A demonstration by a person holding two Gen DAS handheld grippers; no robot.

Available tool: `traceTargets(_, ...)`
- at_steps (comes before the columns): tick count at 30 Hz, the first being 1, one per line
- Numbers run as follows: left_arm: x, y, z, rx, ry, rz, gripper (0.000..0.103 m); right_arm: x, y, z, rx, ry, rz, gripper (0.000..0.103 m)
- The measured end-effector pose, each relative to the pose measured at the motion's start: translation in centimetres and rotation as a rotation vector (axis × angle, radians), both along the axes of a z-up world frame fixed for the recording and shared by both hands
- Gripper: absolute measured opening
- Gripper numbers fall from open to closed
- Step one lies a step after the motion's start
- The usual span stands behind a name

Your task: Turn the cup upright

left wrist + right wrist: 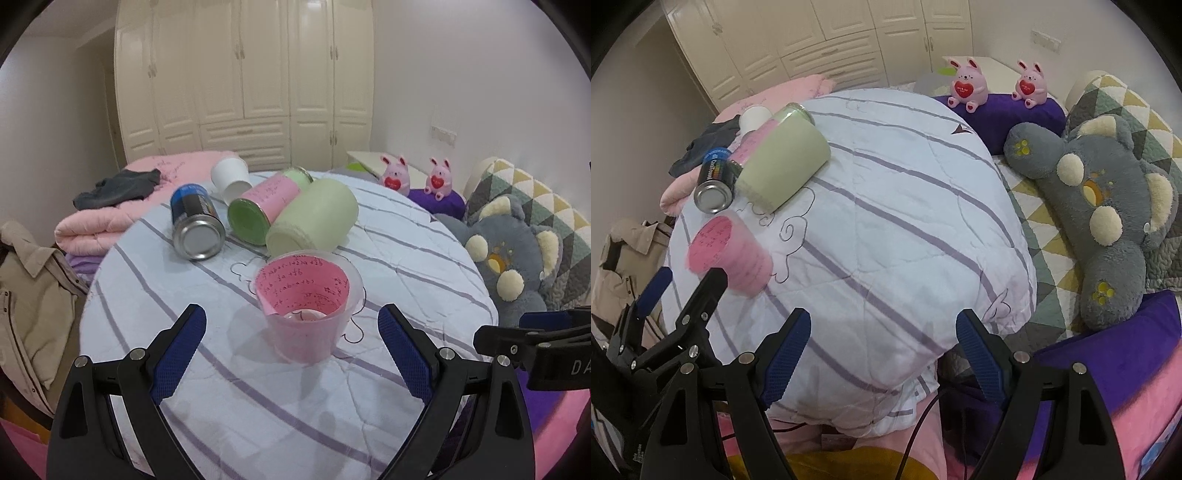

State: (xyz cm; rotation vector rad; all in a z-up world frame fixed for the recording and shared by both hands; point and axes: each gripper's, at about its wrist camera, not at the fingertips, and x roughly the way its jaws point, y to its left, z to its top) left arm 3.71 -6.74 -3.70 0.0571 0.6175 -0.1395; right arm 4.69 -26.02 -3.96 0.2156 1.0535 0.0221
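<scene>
A clear plastic cup lined with pink paper [308, 306] stands upright on the striped quilt-covered round table [155, 302], mouth up. My left gripper [291, 328] is open, its blue-padded fingers [181, 350] spread on either side of the cup's base without touching it. In the right wrist view the same cup [733, 254] is at the left, with the left gripper [689, 280] just in front of it. My right gripper [882, 332] is open and empty over the table's near edge; it also shows in the left wrist view [532, 332] at the right.
Behind the cup lie a large pale green cup [314, 218], a pink-wrapped green can [266, 205], a blue metal can [195, 221] and a white paper cup [231, 177], all on their sides. A grey plush toy [1100, 206], two pink bunnies [967, 85] and pillows lie right.
</scene>
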Motion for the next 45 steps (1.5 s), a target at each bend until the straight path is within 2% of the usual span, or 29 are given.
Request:
traceTargets(10,-2.7,1.9,1.3,-0.023,-0.084,0.022,0.096,-1.9,1.8,0.9,-0.019,-0.104,0.049,0.082)
traceTargets(17,-4.2,3.8,1.4,-0.037,-0.191,0.029,0.100,-3.1,3.7,0.8,-0.038,-0.221,0.070,0.082)
traceTargets(24,-4.7,5.4,1.0,-0.088,-0.244,0.029,0.102,-4.1,4.8,0.5,-0.037,-0.368,0.074,0.082)
traceTargets(27,-5.0,5.8,0.8,-0.103,-0.277,0.013,0.103,-4.8,5.2,0.5,-0.039,-0.470,0.086,0.082)
traceTargets(33,-4.9,5.4,0.1,-0.047,-0.301,0.017,0.103,-5.6,5.9,0.5,-0.071,-0.592,0.101,0.082)
traceTargets(36,-4.8,5.1,-0.3,-0.020,-0.305,0.025,0.103,-5.5,6.0,0.2,-0.093,-0.609,0.104,0.082)
traceTargets(39,-4.8,5.0,-0.5,-0.027,-0.307,0.022,0.103,-5.6,5.9,0.0,-0.081,-0.627,0.095,0.082)
traceTargets(45,-4.8,4.9,-0.7,-0.016,-0.309,0.030,0.103,-5.3,5.6,-0.6,-0.079,-0.611,0.089,0.082)
